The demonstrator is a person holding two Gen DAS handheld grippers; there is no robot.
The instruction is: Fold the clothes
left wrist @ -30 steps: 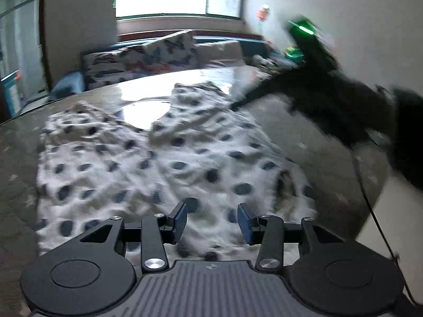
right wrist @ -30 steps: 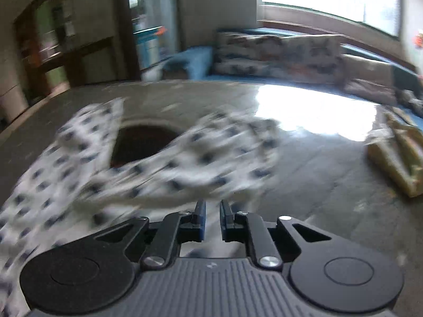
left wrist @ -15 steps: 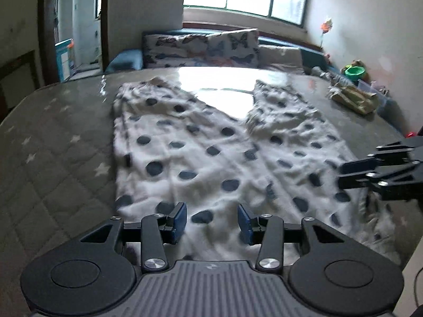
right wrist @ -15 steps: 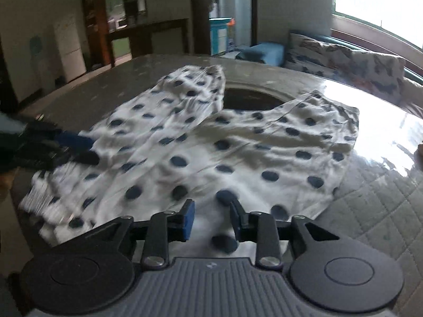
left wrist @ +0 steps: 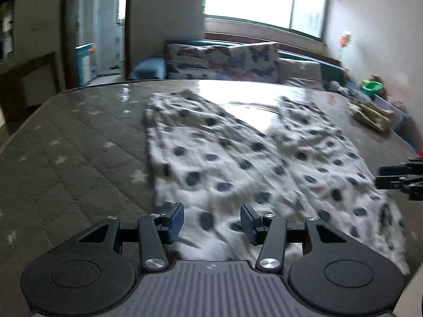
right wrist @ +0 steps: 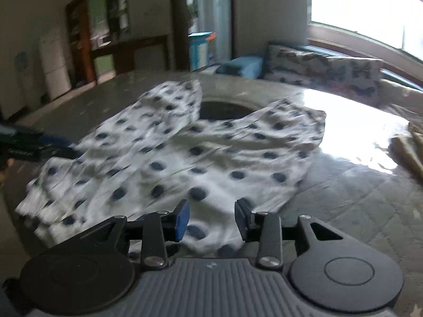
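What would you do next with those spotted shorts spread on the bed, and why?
Probably lower both grippers onto the near edge and pinch it. The polka-dot shorts lie spread flat on the quilted mattress, both legs pointing away. The left gripper and right gripper are open, holding nothing, over the near edge. That edge seems the natural place to grip before folding.

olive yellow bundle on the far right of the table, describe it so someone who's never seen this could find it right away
Start from the big quilted grey table with the white polka-dot garment spread across its middle. Look past the garment's right edge toward the wall: the olive-yellow bundle lies there alone near the table's far right rim. It is the only plain, unspotted, crumpled cloth on the surface.
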